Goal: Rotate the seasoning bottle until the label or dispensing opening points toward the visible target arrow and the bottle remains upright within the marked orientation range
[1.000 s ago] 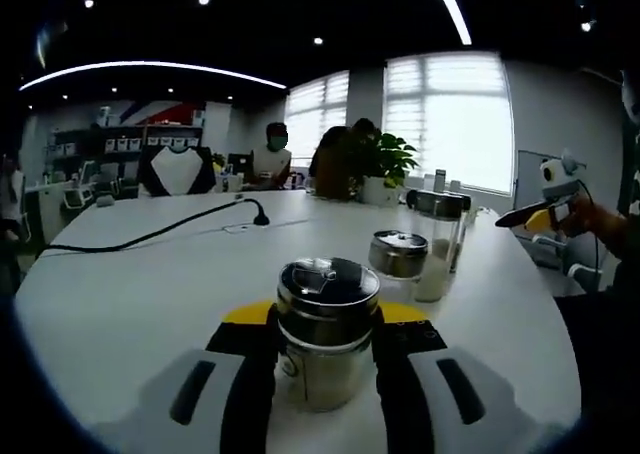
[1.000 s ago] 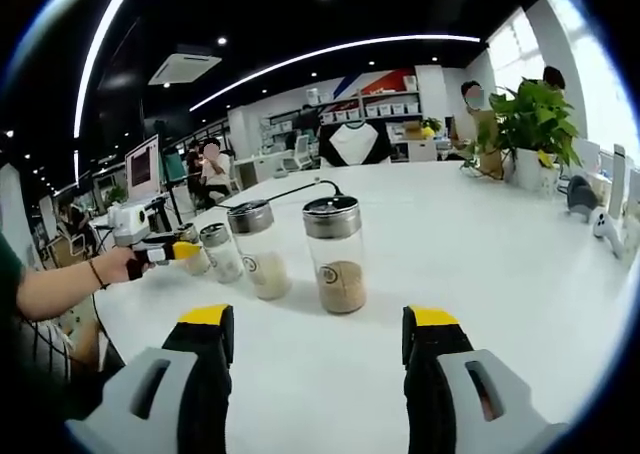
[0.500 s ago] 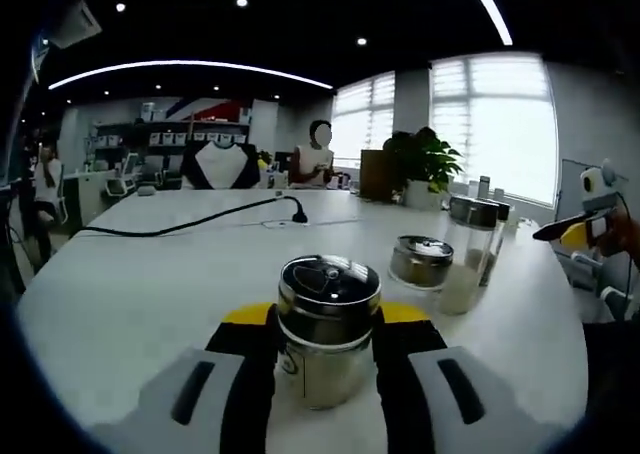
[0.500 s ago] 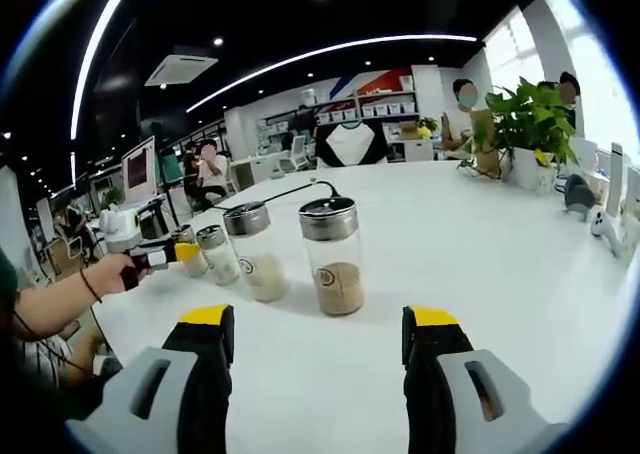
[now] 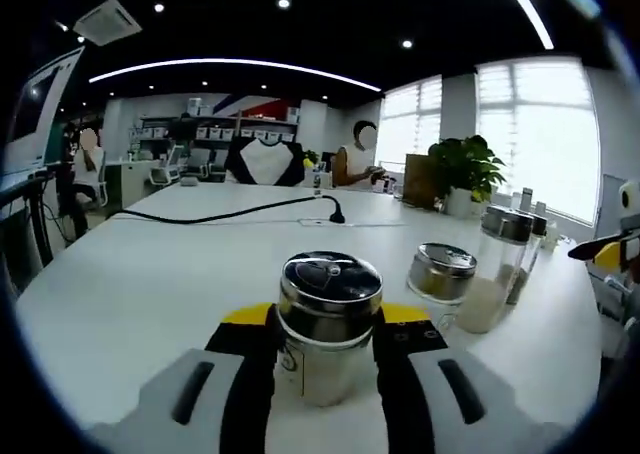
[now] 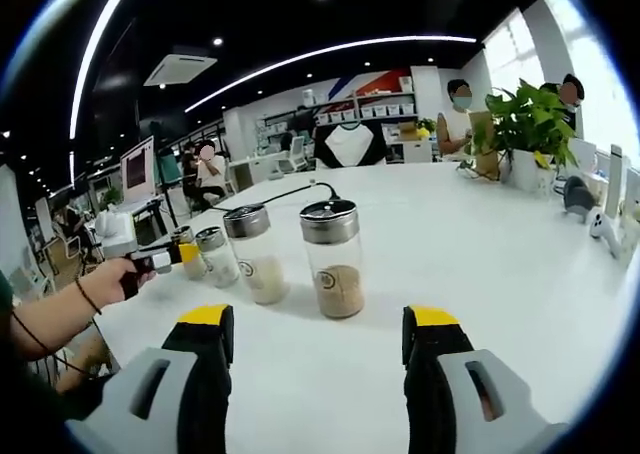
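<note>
Your left gripper (image 5: 325, 349) clamps a seasoning bottle (image 5: 328, 326), upright on the white table (image 5: 150, 284).
Your right gripper (image 6: 318, 349) gapes wide, holding nothing; three jars (image 6: 333, 257) stand ahead.

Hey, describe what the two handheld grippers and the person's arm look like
Both grippers have light grey bodies with dark slots, black fingers and yellow tips. The left gripper and right gripper look alike. In the right gripper view the left gripper shows at a distance, black with a yellow tip, and the person's wrist wears a thin dark band.
</note>
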{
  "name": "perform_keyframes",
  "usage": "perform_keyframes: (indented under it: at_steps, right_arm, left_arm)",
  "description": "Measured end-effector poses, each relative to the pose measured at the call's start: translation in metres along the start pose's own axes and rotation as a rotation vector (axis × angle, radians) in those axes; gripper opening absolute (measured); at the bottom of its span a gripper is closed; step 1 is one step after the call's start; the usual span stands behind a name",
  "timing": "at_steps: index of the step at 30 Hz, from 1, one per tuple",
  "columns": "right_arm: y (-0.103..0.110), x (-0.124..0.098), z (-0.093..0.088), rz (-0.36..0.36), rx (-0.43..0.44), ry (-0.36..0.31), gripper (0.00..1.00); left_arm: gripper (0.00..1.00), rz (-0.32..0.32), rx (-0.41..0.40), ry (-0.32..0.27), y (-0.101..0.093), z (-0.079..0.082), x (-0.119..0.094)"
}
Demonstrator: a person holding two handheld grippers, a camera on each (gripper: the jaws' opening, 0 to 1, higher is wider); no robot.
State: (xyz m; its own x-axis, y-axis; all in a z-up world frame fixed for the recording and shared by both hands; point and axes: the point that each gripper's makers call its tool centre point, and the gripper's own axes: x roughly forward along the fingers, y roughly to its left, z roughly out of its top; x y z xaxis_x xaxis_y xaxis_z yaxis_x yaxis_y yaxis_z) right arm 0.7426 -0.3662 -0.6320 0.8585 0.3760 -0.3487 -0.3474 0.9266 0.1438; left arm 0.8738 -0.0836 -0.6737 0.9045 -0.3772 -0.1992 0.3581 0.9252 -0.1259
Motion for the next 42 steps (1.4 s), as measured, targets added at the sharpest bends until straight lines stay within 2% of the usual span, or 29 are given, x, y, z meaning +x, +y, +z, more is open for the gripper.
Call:
perform_keyframes:
  at_steps: [11, 23, 30, 36, 39, 40, 42]
  right_arm:
    - [0.008, 0.004, -0.003, 0.016, -0.007, 0.019, 0.69]
    - [0.007, 0.001, -0.005, 0.013, -0.003, 0.022, 0.69]
    - [0.006, 0.0, -0.002, 0.015, -0.01, 0.016, 0.69]
    - [0.005, -0.001, -0.005, 0.016, -0.009, 0.024, 0.69]
    - [0.003, -0.001, -0.006, 0.014, -0.007, 0.026, 0.69]
    - [0.002, -0.001, -0.006, 0.013, -0.007, 0.025, 0.69]
    - [0.001, -0.002, -0.005, 0.01, -0.008, 0.025, 0.69]
  left_arm:
    - [0.38, 0.125, 0.052, 0.017, 0.005, -0.005, -0.002]
    - [0.38, 0.144, 0.028, 0.008, 0.006, -0.006, -0.003]
    - [0.38, 0.1, 0.051, 0.014, 0.002, -0.006, -0.002]
    - [0.5, 0.058, 0.081, -0.012, 0.004, -0.001, -0.01]
    - [0.57, -0.016, 0.095, -0.009, 0.004, 0.001, -0.012]
    - [0.59, -0.074, 0.115, -0.008, 0.0, 0.002, -0.012]
    - [0.6, -0.135, 0.138, -0.026, 0.0, 0.009, -0.015]
